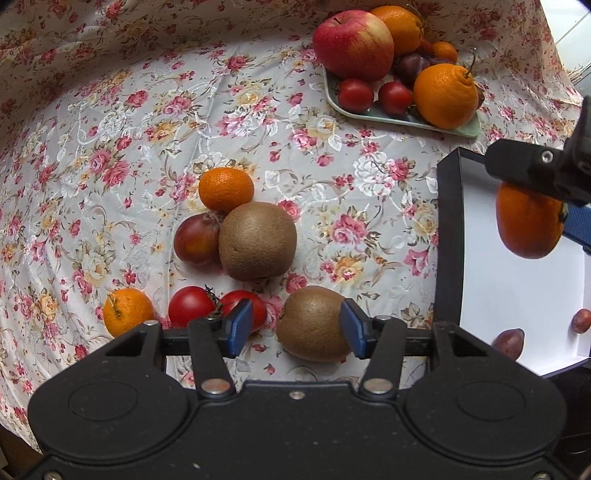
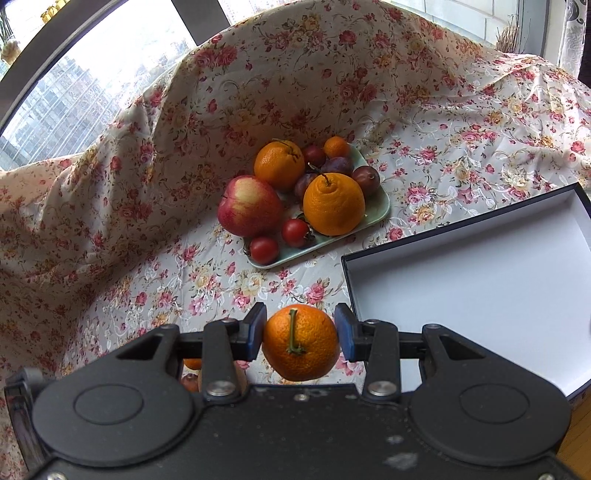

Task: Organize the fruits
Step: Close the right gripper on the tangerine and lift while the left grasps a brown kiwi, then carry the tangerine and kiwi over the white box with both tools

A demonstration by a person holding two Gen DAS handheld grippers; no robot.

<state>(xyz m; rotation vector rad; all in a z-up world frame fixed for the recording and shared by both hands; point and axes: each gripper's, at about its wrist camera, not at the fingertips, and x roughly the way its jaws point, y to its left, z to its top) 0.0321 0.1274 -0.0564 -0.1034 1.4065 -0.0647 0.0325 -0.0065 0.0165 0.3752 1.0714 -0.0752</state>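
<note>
Gripping a stemmed, dimpled mandarin (image 2: 300,341) — right claw (image 2: 301,332).

**Surroundings, not for sorting**

1. Floral cloth (image 2: 147,221): spread under my right claw (image 2: 300,332) and rising in folds ahead of it.
2. Window (image 2: 92,74): up ahead, to the claw's left, with a dark frame bar (image 2: 192,18); tall buildings show through the glass.
3. Dried grass bundle (image 2: 508,37): far ahead, to the right.
4. Patterned curtain (image 2: 576,33): right of the bundle.
5. Wooden floor (image 2: 580,435): low, to my right.
</note>
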